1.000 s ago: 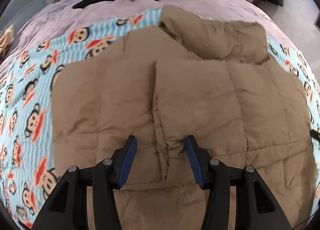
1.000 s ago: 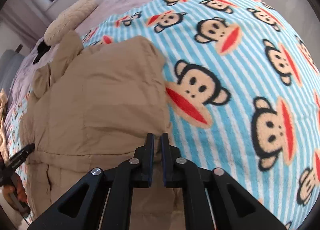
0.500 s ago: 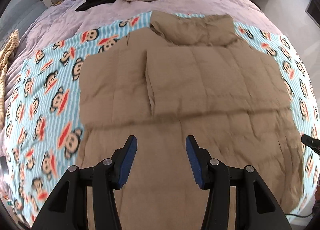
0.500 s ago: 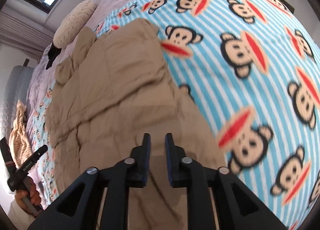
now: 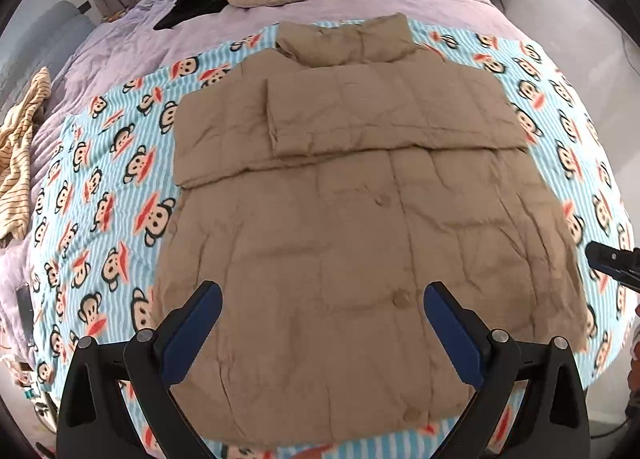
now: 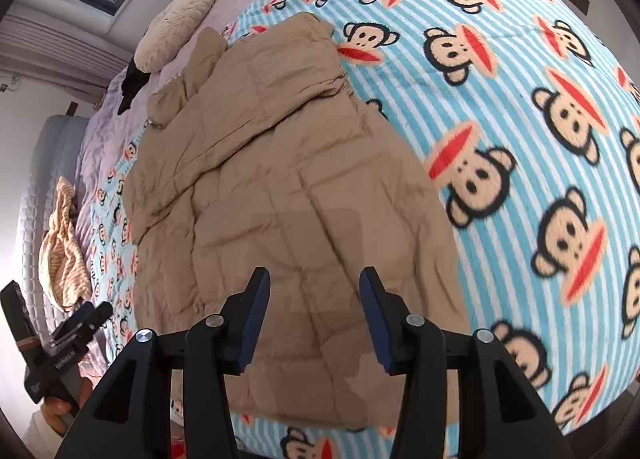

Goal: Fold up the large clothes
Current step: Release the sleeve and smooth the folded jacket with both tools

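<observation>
Left wrist: jacket (image 5: 360, 219) hem near blanket (image 5: 100, 187) edge.

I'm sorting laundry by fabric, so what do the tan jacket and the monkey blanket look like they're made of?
Jacket: likely a thin matte woven shell over padding; stitched quilt squares, soft creases, puffed collar. Blanket: probably plush fleece; fuzzy nap, soft-edged print.
</observation>
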